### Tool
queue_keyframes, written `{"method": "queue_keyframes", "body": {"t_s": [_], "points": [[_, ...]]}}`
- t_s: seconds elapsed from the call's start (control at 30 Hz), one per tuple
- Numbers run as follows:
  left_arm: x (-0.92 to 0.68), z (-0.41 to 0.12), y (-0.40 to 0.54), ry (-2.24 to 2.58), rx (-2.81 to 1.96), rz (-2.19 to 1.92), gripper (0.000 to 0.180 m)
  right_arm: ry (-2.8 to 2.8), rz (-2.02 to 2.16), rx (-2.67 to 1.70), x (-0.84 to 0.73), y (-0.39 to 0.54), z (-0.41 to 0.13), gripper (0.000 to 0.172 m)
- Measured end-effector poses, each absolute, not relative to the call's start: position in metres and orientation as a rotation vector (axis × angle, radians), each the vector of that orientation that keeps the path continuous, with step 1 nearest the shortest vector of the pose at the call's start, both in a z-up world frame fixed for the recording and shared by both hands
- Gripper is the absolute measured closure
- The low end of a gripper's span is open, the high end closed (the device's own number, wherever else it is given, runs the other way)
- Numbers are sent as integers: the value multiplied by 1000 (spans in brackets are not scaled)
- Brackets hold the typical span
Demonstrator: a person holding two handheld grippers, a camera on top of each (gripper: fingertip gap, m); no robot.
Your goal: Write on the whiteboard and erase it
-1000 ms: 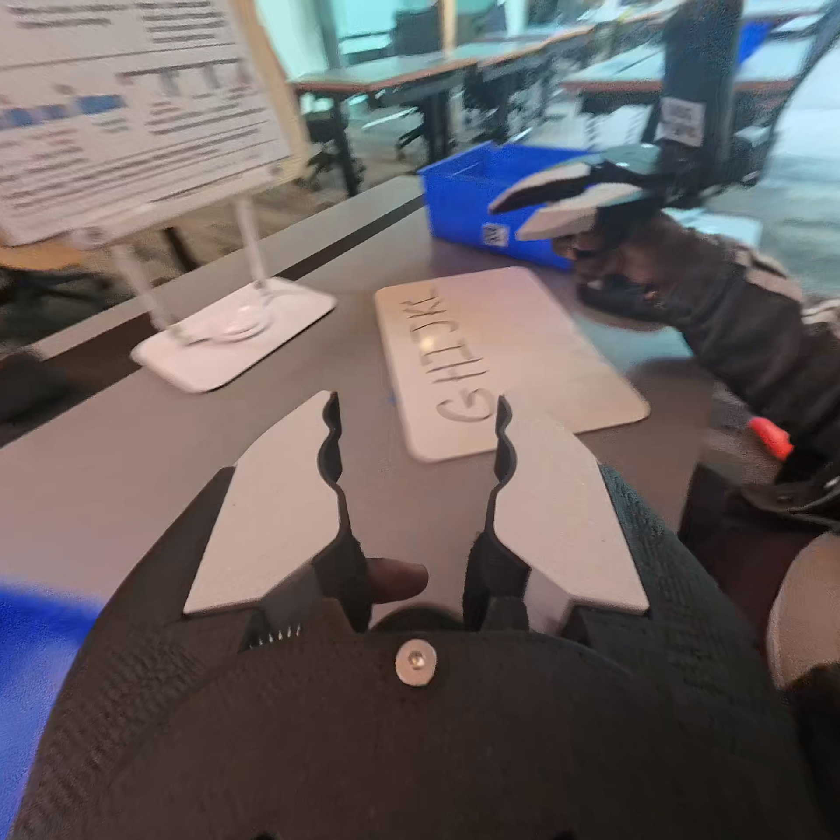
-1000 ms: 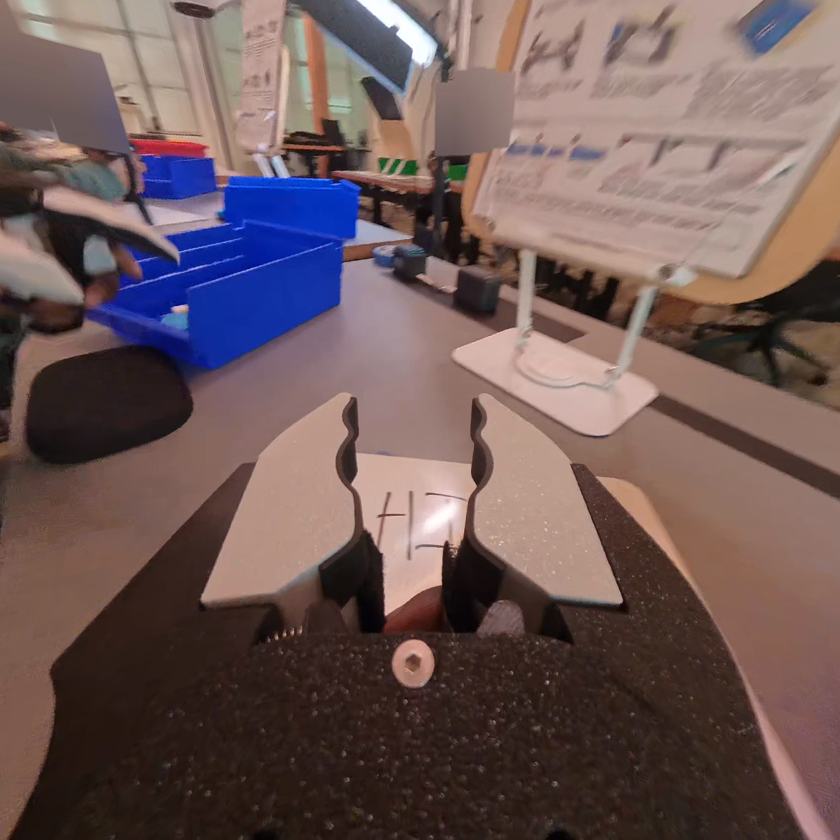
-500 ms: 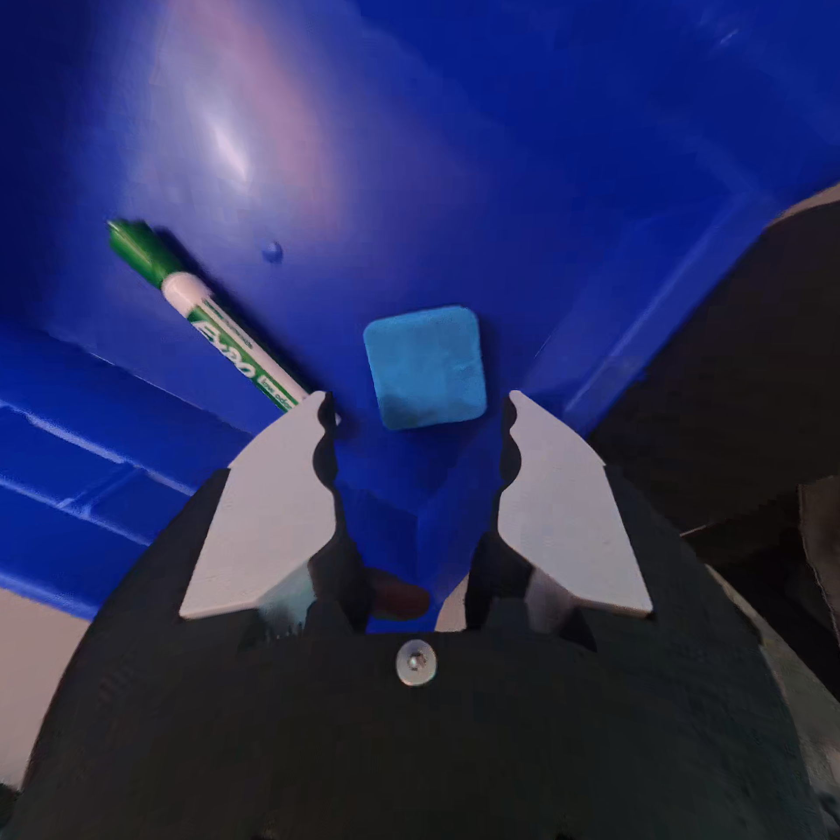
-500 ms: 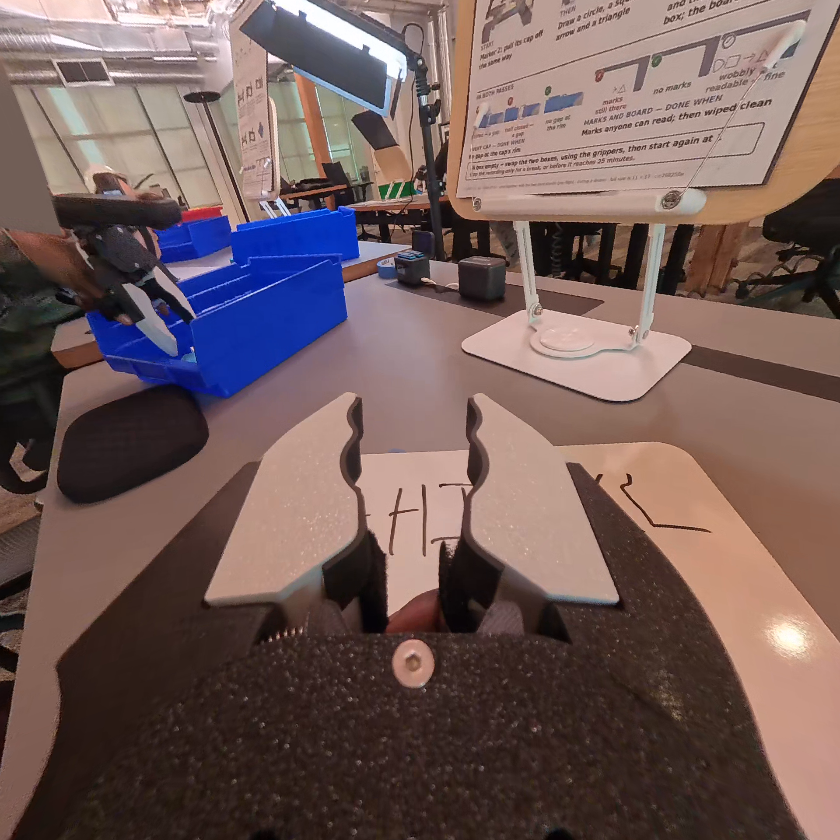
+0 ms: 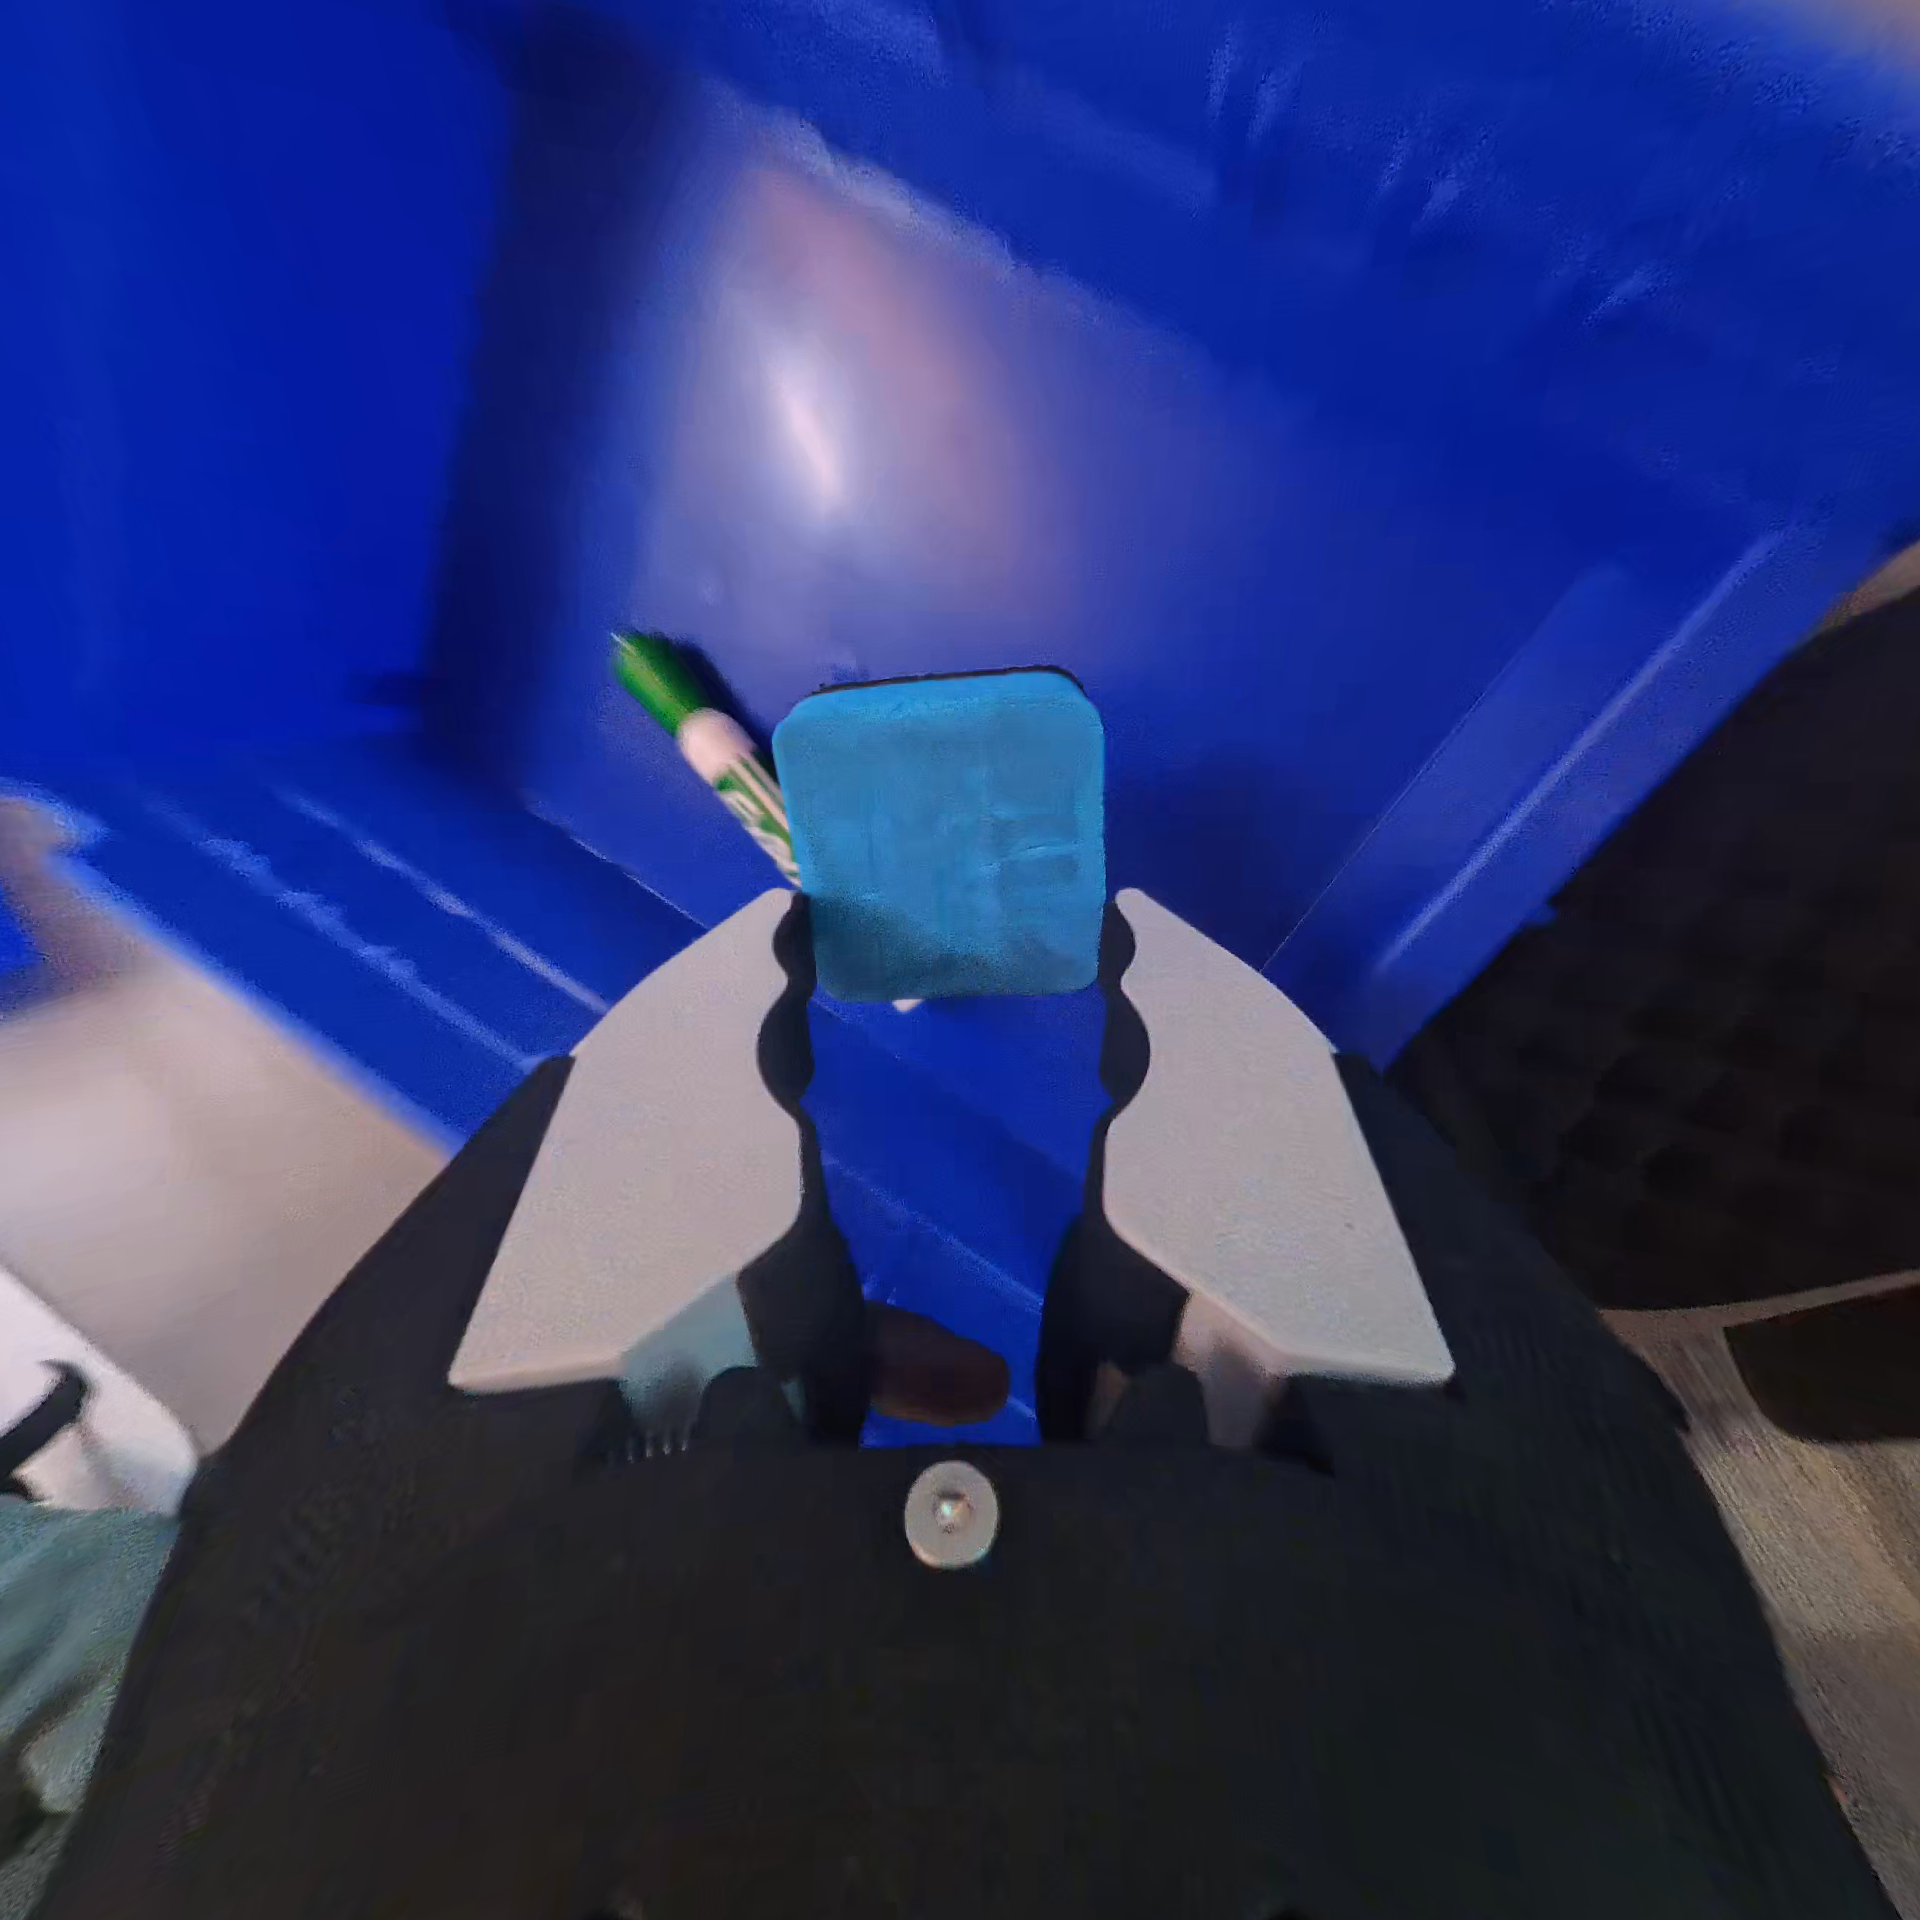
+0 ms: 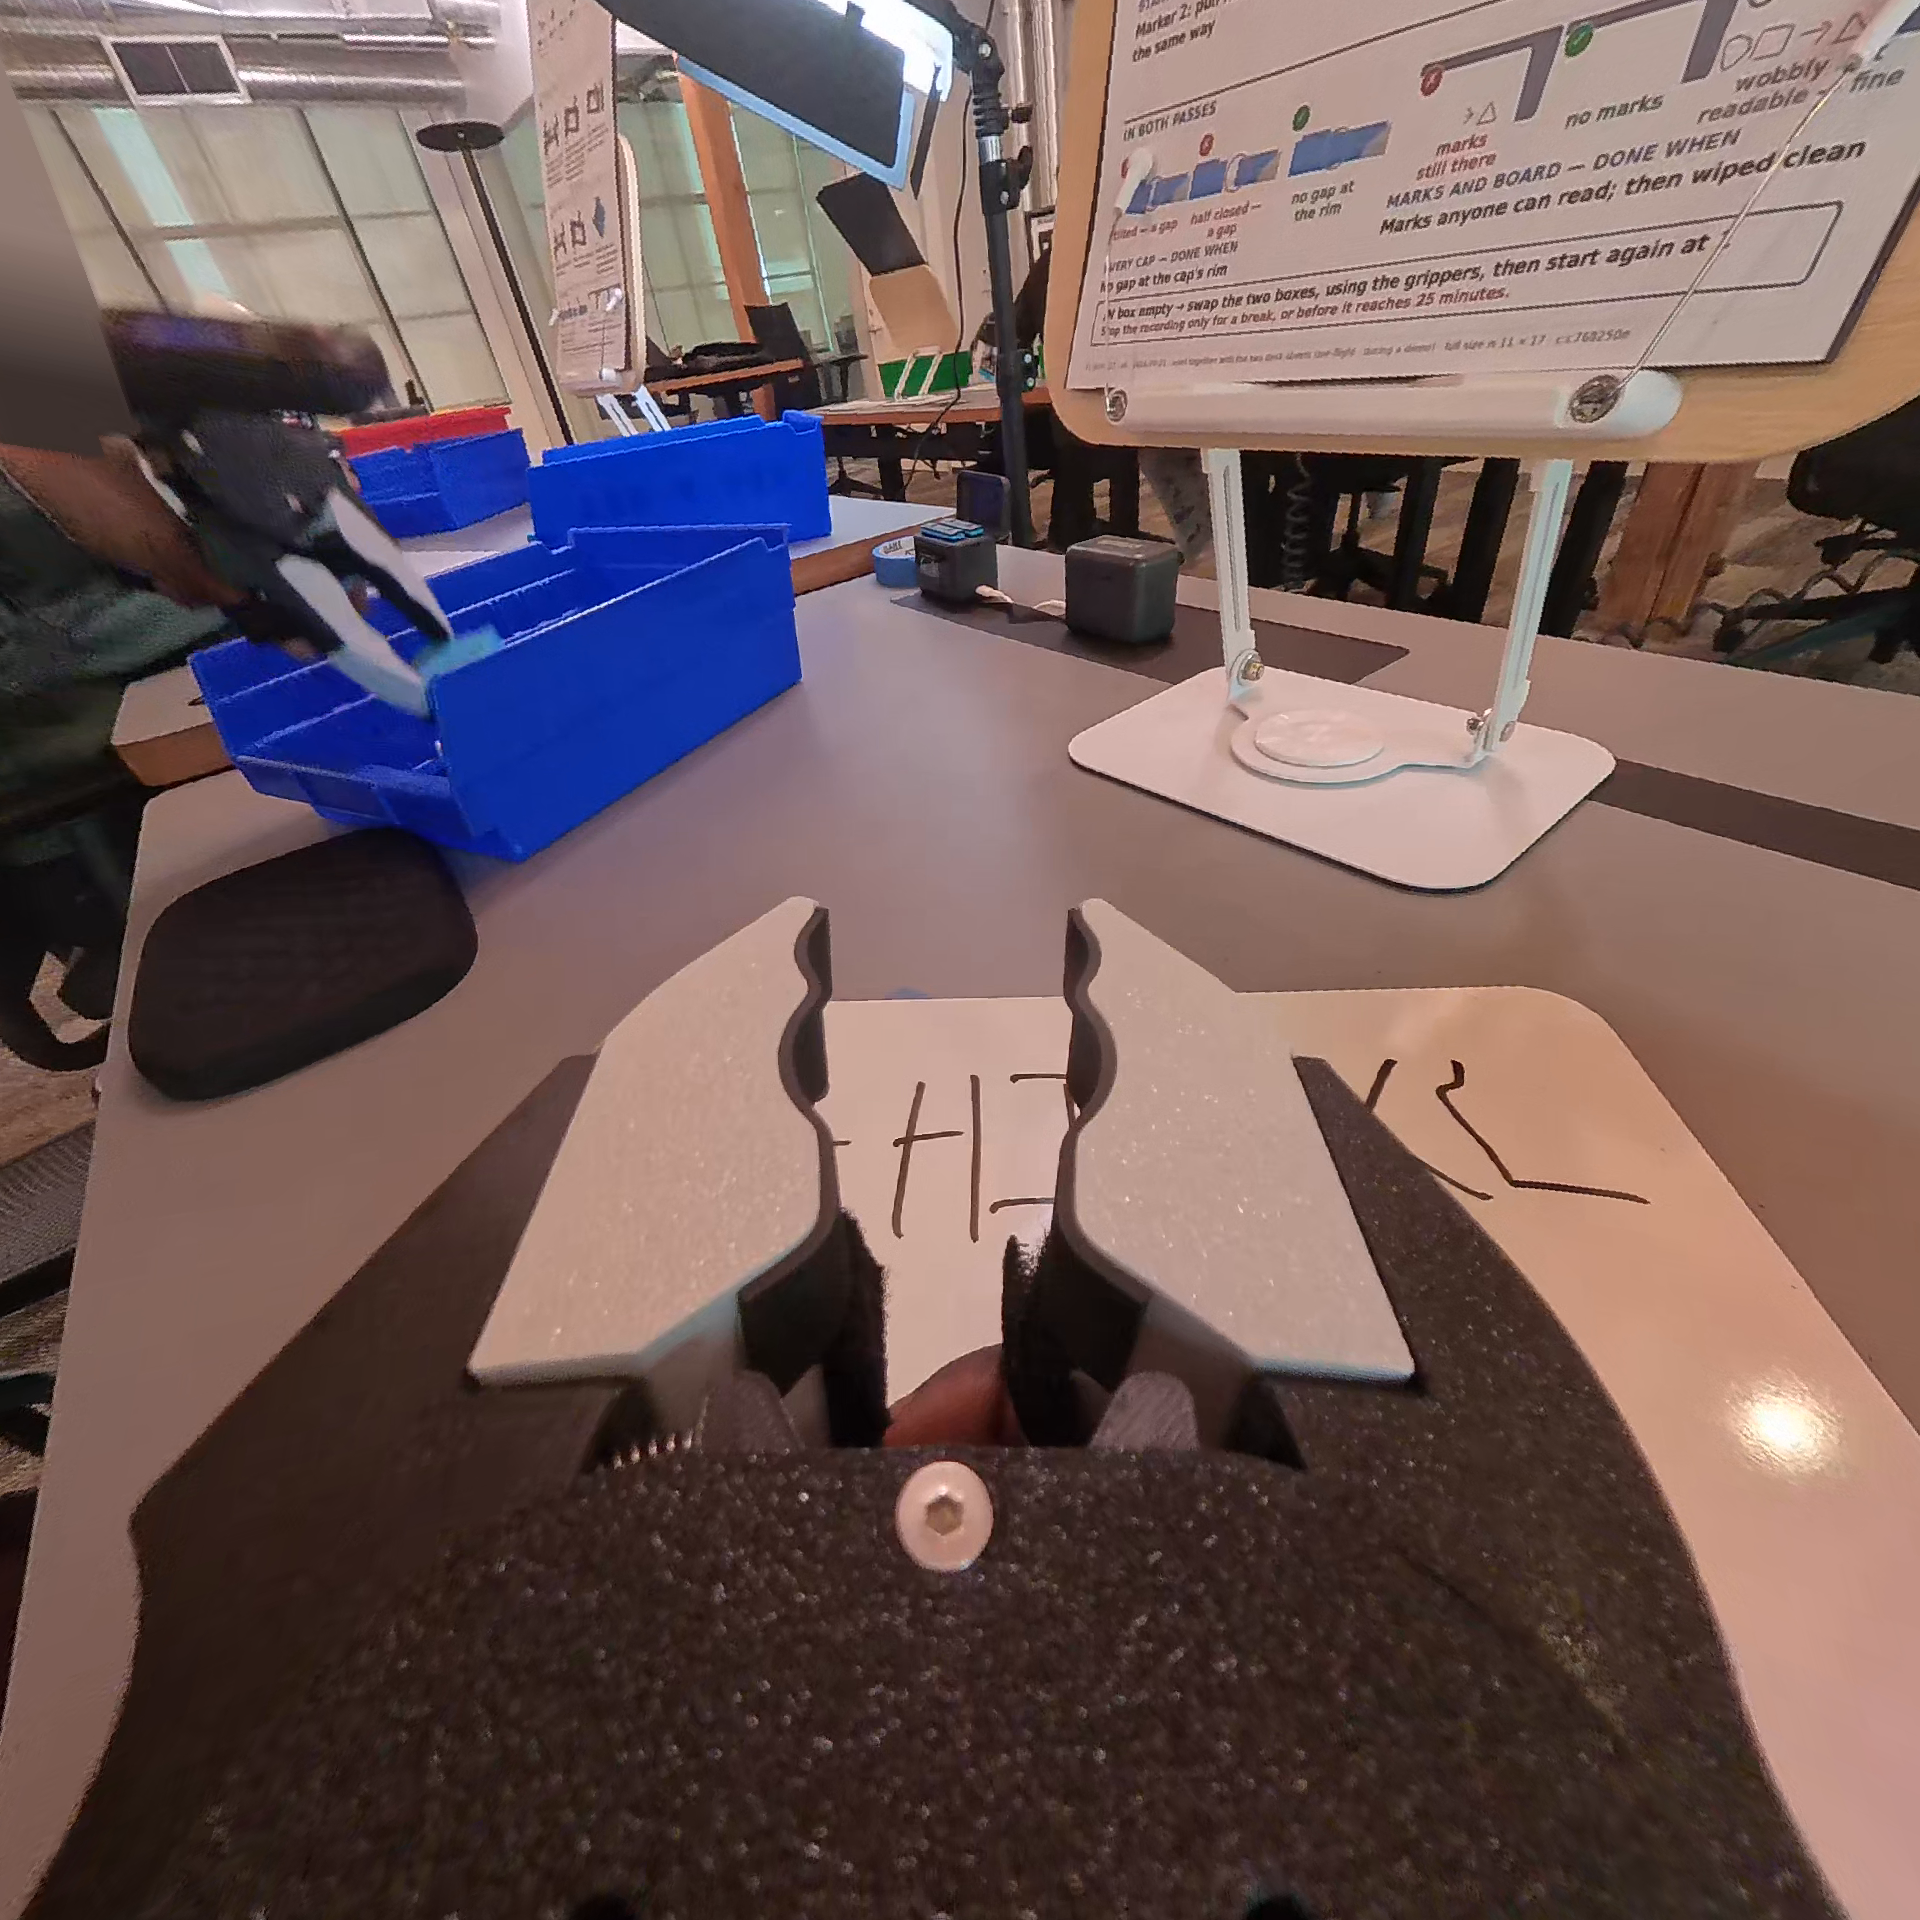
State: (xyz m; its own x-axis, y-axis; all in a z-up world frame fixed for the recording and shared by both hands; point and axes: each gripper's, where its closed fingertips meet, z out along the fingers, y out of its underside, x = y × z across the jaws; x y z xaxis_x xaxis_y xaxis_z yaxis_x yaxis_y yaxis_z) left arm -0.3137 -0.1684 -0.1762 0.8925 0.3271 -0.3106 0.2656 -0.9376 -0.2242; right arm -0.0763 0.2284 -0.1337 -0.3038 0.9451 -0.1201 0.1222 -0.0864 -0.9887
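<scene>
My left claw (image 5: 951,935) gripped the light-blue eraser (image 5: 940,842) by its near edge over the blue bin (image 5: 1351,416), upper left of the right wrist view. The whiteboard (image 6: 1558,1299) lay at lower centre under my open, empty right claw (image 6: 948,961) — the nearer one. One eraser, one green marker (image 5: 707,738), one board.

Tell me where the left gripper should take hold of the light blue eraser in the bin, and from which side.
Grip the eraser across its two long side edges, coming down from above into the blue bin. It is a flat, rounded pad, and the left gripper already straddles its near end. Its left edge lies close beside the green marker, so the left-hand finger probably has little room there.
</scene>
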Motion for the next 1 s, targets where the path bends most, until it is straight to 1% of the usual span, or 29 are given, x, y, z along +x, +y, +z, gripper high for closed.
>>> {"method": "queue_keyframes", "body": {"t_s": [0.1, 0.17, 0.23, 0.37, 0.47, 0.57, 0.67, 0.77, 0.83, 0.9, 1.0], "points": [[-288, -122, -124, -270, -2706, 576, 128, -1546, 1491, -1141, -75, 216, -135, 126], [-250, -104, -85, -60, -2640, 506, 128, -1625, 1525, -1045, -71, 199, -134, 125], [-208, -106, -49, 168, -2630, 395, 128, -1752, 1580, -915, -64, 174, -133, 122], [-156, -133, 1, 485, -2670, 296, 128, -1953, 1563, -747, -63, 123, -118, 109], [-131, -149, 29, 632, -2673, 241, 128, -2114, 1463, -625, -67, 87, -113, 102], [-114, -156, 47, 723, -2655, 194, 128, -2249, 1282, -574, -77, 71, -129, 99], [-103, -163, 56, 809, -2653, 177, 127, -2328, 1180, -581, -87, 70, -146, 99], [-91, -166, 62, 857, -2624, 117, 128, -2377, 1136, -577, -87, 73, -157, 114], [-89, -169, 66, 860, -2591, 102, 127, -2363, 1140, -577, -85, 77, -158, 118], [-87, -165, 72, 784, -2533, 52, 127, -2344, 1160, -638, -82, 85, -161, 118], [-100, -163, 86, 529, -2371, 37, 128, -2265, 1144, -818, -76, 116, -171, 118]]}}
